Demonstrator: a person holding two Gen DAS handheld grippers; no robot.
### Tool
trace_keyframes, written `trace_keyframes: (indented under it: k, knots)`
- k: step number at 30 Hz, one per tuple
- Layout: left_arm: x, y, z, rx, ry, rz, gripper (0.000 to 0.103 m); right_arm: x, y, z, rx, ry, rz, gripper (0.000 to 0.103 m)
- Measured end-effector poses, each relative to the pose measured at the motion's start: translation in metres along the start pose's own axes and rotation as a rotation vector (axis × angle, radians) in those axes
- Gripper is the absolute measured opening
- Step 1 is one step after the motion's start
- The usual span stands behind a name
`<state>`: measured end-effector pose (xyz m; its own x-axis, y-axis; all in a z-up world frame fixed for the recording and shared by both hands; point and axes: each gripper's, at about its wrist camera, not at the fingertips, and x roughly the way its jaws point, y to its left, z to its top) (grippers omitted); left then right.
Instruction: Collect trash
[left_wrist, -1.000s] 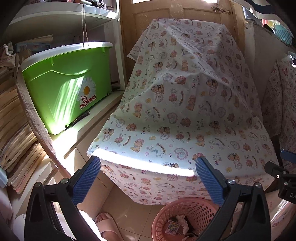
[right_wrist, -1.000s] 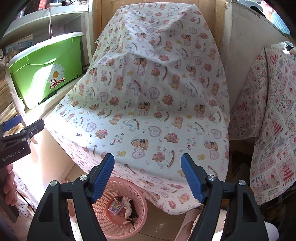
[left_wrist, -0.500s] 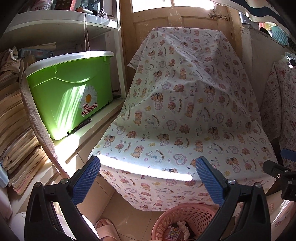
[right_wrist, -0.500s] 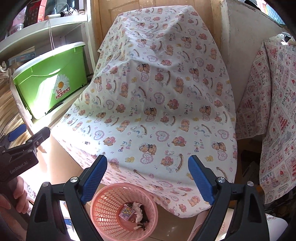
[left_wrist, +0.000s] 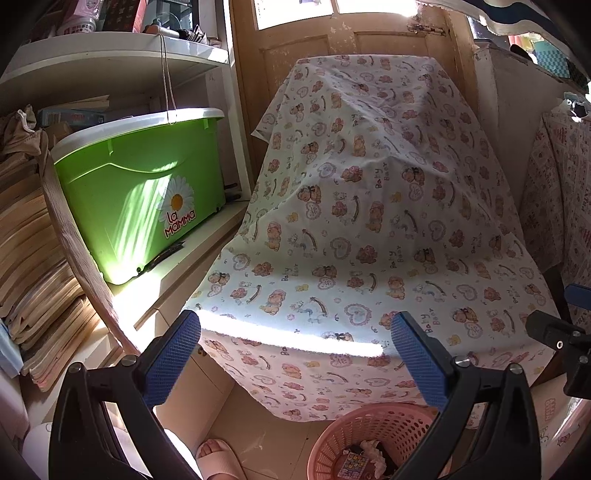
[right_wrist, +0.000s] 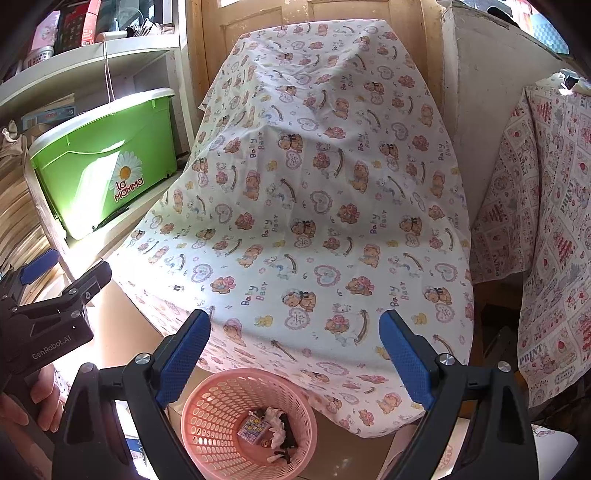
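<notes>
The pink basket (right_wrist: 248, 421) stands on the floor under the cloth's (right_wrist: 314, 206) hem, with a small printed packet (right_wrist: 253, 429) and crumpled scraps in its bottom. Both claws, right (right_wrist: 295, 354) and left (left_wrist: 295, 362), gape wide and empty. The trash looks light and soft; the thin perforated basket probably flexes, so pinching its rim seems best.

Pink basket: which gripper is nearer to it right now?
Right. The right gripper hangs open just above the pink basket; the left gripper, also open, sits off to the basket's left.
</notes>
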<state>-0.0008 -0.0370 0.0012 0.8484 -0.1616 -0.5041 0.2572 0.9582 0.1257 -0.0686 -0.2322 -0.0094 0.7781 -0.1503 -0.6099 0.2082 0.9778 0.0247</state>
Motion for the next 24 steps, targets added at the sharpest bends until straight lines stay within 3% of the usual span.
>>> trace_keyframes:
  k: [24]
  knots:
    - [0.0047, 0.0006, -0.0029, 0.009, 0.027, 0.001, 0.102, 0.0, -0.0066, -0.002, 0.028, 0.003, -0.005, 0.094]
